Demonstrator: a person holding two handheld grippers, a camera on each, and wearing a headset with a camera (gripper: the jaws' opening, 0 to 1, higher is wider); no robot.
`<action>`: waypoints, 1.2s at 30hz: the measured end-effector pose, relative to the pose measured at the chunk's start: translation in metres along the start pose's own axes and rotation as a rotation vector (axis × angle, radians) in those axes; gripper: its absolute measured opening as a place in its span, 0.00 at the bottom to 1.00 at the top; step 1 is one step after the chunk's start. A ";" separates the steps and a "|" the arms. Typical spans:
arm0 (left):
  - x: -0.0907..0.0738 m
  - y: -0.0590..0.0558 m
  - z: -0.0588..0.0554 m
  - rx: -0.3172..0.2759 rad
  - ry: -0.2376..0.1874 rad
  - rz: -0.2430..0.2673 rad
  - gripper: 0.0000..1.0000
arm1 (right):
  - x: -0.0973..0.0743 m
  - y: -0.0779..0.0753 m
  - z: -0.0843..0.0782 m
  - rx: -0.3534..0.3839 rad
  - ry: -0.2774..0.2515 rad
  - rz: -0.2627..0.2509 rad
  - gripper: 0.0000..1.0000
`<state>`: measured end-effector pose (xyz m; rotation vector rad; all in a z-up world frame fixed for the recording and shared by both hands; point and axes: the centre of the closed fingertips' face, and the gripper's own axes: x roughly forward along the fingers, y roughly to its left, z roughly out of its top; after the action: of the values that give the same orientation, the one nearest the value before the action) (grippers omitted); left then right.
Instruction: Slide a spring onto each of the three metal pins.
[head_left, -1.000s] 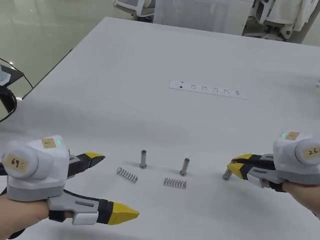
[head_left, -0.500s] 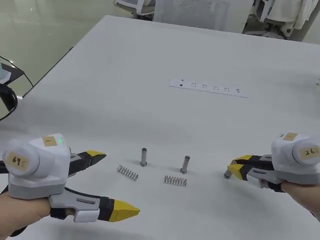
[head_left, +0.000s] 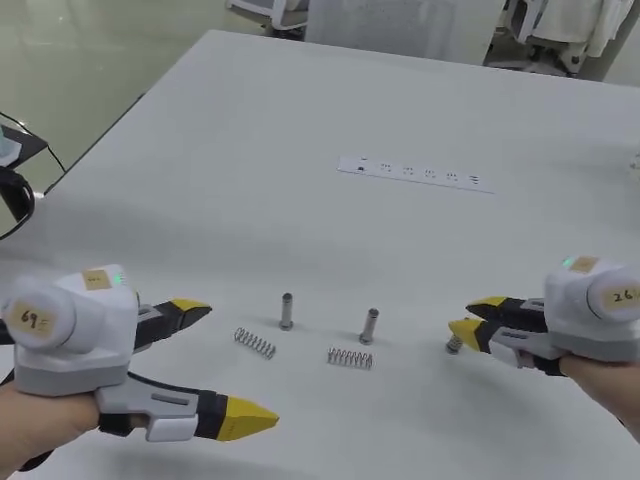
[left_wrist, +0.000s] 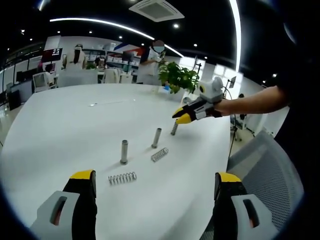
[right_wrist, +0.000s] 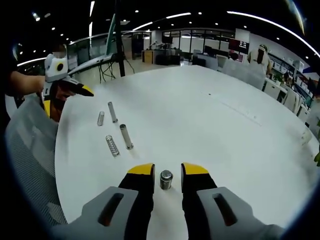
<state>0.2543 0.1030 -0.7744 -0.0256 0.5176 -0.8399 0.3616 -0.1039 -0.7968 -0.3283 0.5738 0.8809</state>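
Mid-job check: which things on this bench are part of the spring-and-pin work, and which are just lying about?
Job: left pin and middle pin, both bare; right pin, spring seemingly on it, between the right gripper's jaws; left spring; middle spring.
Lying about: power strip; chair in the background.

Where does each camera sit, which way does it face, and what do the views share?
Head view: on the head, looking forward and down at the table; both hands, left tongs and right tongs show.
Left gripper view: on the left tongs, facing across toward the right tongs; own open jaws below.
Right gripper view: on the right tongs, facing back toward the left tongs; own jaws straddle the sprung pin.
Shared: two bare pins and two loose springs.
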 end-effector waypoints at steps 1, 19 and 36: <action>0.000 0.000 0.000 0.000 0.001 0.000 0.95 | -0.002 0.000 0.001 -0.009 -0.004 -0.001 0.19; -0.002 0.000 0.006 0.000 -0.012 -0.001 0.97 | -0.026 0.012 0.014 -0.051 -0.086 -0.003 0.34; -0.003 0.002 0.005 -0.001 -0.005 0.001 0.96 | -0.038 0.041 0.011 -0.134 -0.079 0.063 0.33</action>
<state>0.2569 0.1057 -0.7692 -0.0283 0.5130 -0.8380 0.3134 -0.0977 -0.7674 -0.3966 0.4548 0.9917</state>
